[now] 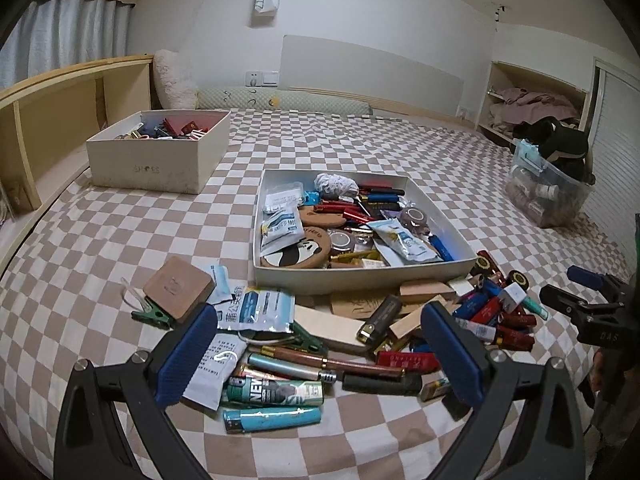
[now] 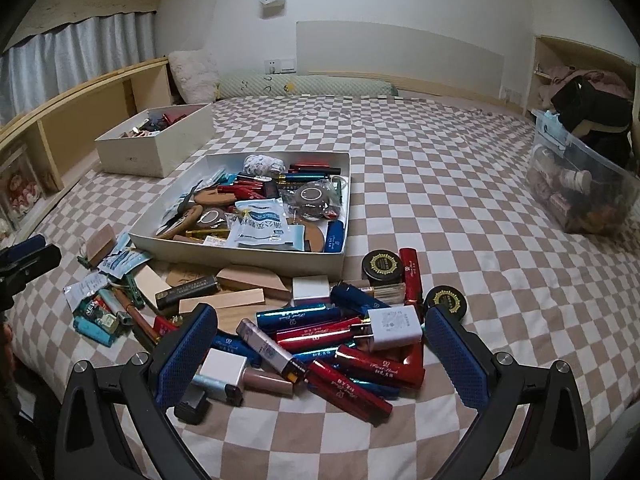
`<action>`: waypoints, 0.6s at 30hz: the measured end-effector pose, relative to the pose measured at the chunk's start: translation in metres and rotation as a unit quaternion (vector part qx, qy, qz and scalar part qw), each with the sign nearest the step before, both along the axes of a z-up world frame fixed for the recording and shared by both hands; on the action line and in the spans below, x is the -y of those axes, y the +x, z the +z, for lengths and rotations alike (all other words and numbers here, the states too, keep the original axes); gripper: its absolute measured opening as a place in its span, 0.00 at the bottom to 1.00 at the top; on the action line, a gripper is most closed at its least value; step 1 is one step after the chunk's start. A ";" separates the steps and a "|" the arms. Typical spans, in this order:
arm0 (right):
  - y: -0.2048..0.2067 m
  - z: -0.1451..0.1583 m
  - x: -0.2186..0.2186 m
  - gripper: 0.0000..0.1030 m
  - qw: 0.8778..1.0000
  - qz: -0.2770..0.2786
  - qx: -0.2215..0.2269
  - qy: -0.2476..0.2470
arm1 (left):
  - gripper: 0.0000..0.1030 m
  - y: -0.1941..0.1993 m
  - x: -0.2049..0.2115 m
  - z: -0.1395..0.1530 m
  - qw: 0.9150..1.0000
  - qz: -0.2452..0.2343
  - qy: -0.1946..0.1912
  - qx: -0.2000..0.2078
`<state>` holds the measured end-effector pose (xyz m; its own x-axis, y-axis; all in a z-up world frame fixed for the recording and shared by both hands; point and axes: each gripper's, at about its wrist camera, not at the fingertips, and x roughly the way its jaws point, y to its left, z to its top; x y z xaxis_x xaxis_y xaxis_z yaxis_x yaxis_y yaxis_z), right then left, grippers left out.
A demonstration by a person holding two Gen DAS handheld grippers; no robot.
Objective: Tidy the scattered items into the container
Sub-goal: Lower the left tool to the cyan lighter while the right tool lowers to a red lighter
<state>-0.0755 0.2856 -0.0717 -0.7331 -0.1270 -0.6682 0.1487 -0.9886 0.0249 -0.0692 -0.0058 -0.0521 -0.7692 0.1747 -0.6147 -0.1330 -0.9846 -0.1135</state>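
Observation:
A shallow white tray (image 1: 360, 278) (image 2: 240, 254) sits mid-bed, filled with sachets, tubes, coasters and tape rolls. In front of it lies a scattered pile. In the left wrist view my left gripper (image 1: 318, 312) is open and hovers over a brown pen (image 1: 332, 362), a teal lighter (image 1: 272, 419), a green can (image 1: 276, 392) and white sachets (image 1: 260, 312). In the right wrist view my right gripper (image 2: 320, 313) is open above a white charger (image 2: 394, 328), red tubes (image 2: 348, 388), blue tubes (image 2: 298, 316) and two black jars (image 2: 382, 266). Neither gripper holds anything.
A deeper white box (image 1: 156, 164) with small items stands at the back left, beside a wooden shelf (image 1: 60, 120). A clear plastic bin (image 1: 548, 196) sits at the right edge of the checkered bed. Wooden blocks (image 2: 222, 300) lie in the pile. Pillows line the headboard.

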 end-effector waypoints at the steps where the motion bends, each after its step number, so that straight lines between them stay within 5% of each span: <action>1: 0.002 -0.002 0.000 1.00 1.000 0.000 -0.002 -0.001 | 0.99 0.001 0.001 -0.001 1.000 0.000 0.002 0.001; 18: 0.018 -0.052 0.010 1.00 0.997 -0.005 0.059 -0.044 | 0.99 0.014 0.002 -0.052 0.999 0.016 -0.021 0.035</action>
<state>-0.0571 0.2755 -0.1241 -0.6513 -0.1815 -0.7368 0.1294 -0.9833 0.1279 -0.0553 -0.0077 -0.1041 -0.7284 0.1236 -0.6739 -0.0948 -0.9923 -0.0795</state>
